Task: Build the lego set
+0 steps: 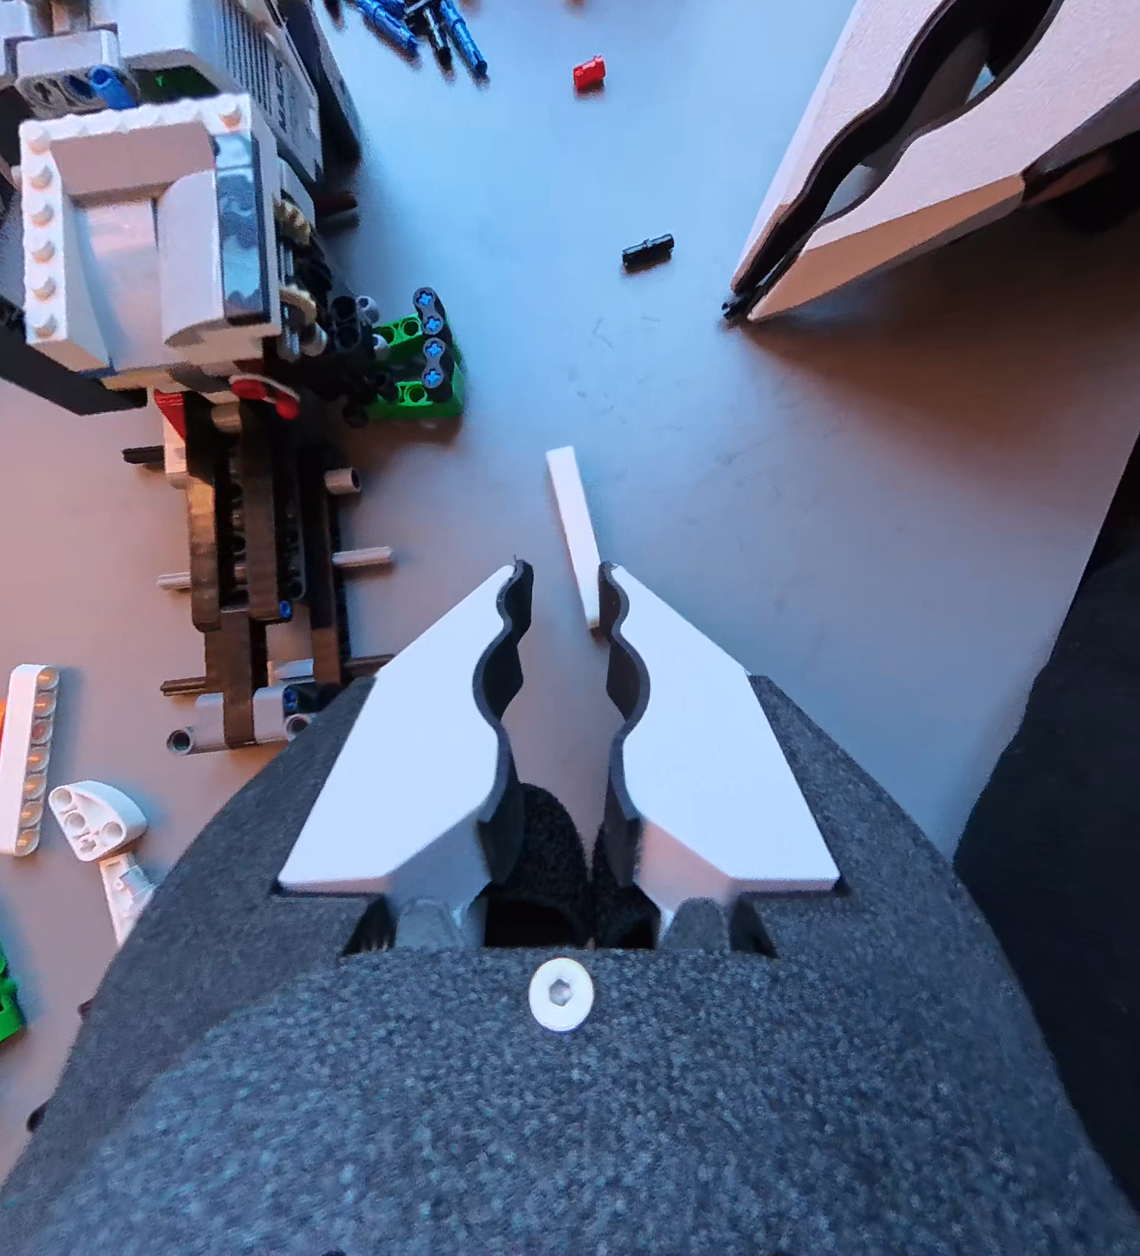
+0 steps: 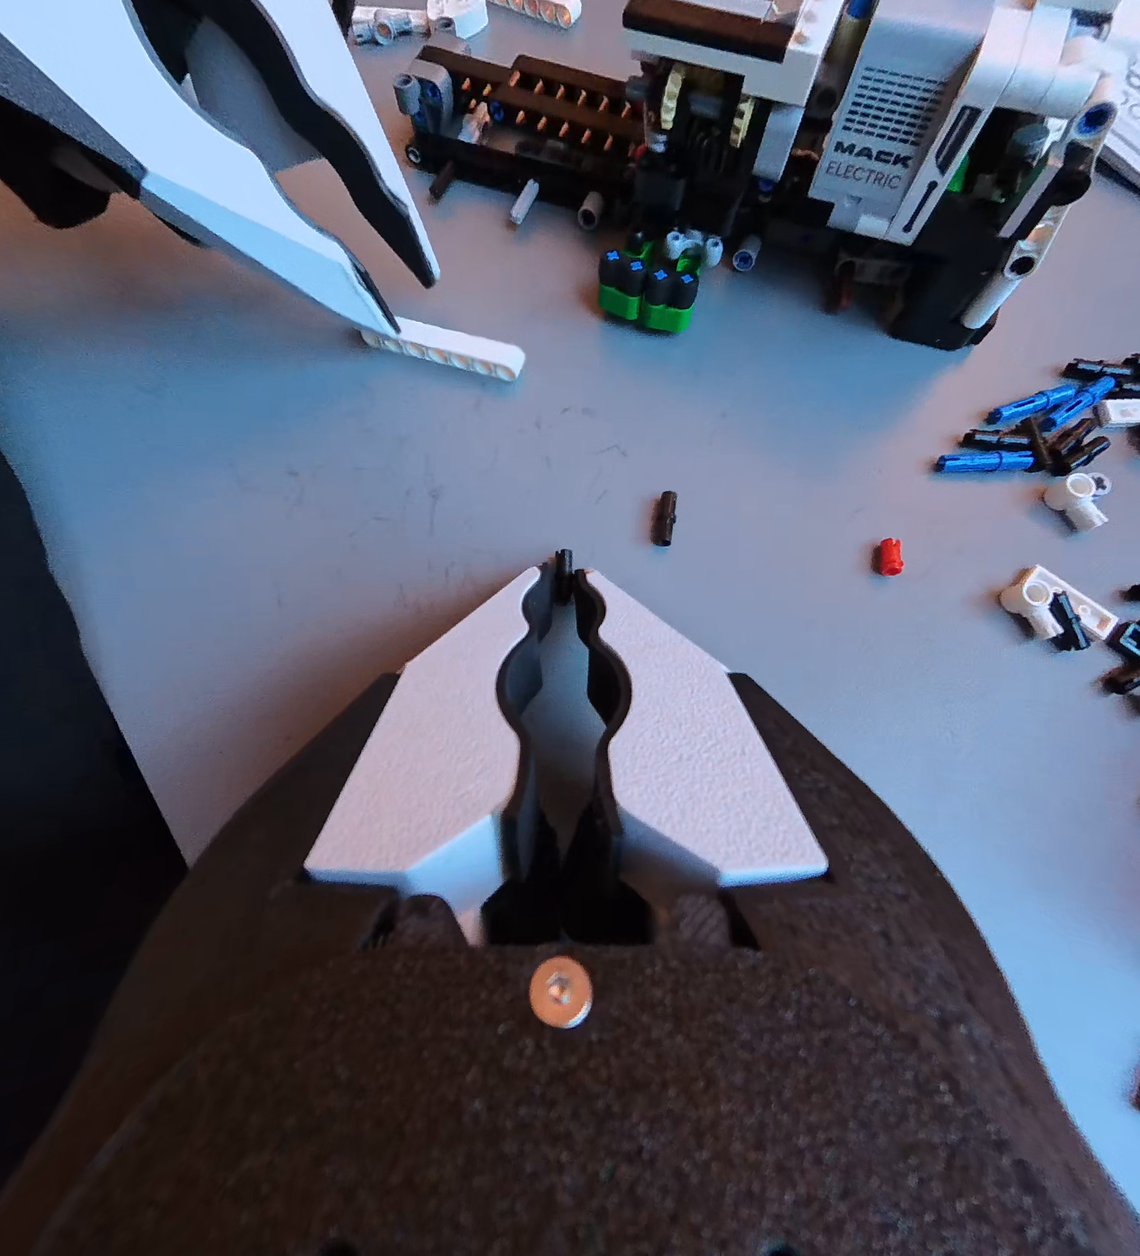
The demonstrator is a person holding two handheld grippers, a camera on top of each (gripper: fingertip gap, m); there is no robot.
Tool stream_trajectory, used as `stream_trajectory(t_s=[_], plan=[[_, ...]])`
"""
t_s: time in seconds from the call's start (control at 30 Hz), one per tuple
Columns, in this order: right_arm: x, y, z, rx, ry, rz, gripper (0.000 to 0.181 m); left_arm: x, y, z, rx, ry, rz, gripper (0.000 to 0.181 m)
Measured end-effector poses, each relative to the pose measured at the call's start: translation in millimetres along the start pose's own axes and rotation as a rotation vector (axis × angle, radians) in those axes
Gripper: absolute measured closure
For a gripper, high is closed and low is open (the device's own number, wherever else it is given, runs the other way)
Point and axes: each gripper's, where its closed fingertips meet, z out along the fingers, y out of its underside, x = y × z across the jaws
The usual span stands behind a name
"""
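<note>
At frame centre of the right wrist view, the right gripper point(image 2: 564, 569) pinches a small black pin point(image 2: 563, 565) at its fingertips, above the grey table point(image 2: 350, 476).

Upper left of that view, the left gripper point(image 2: 411, 306) has its jaws parted, one finger touching the end of a white beam point(image 2: 458, 353) lying flat; in the left wrist view that beam point(image 1: 575, 530) lies just beside the right fingertip, not clamped. The half-built truck point(image 2: 859, 156) stands along the top edge, a second black pin point(image 2: 665, 518) and a red piece point(image 2: 887, 556) lie loose right of centre, and a pile of pins point(image 2: 1057, 421) sits at the right edge.
</note>
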Motion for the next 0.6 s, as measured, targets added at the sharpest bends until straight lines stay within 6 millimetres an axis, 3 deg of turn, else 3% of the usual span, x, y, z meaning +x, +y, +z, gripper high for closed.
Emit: stream_trajectory(t_s=[0.03, 0.2, 0.4, 0.6], plan=[[-0.1, -0.1, 0.0, 0.0, -0.007, 0.008, 0.177, 1.3, -1.1, 0.5, -0.003, -0.003, 0.0, 0.163], [-0.7, -0.4, -0.4, 0.004, -0.068, 0.07, 0.175, -0.6, -6.4, -1.1, -0.01, -0.036, -0.042, 0.163], [0.2, -0.1, -0.6, 0.004, -0.063, 0.08, 0.176, 3.6, -30.0, -9.6, 0.08, 0.058, -0.305, 0.157], [3.7, -0.4, 0.1, 0.003, 0.004, 0.038, 0.175, 4.9, -20.3, -1.3, -0.024, -0.033, -0.247, 0.154]])
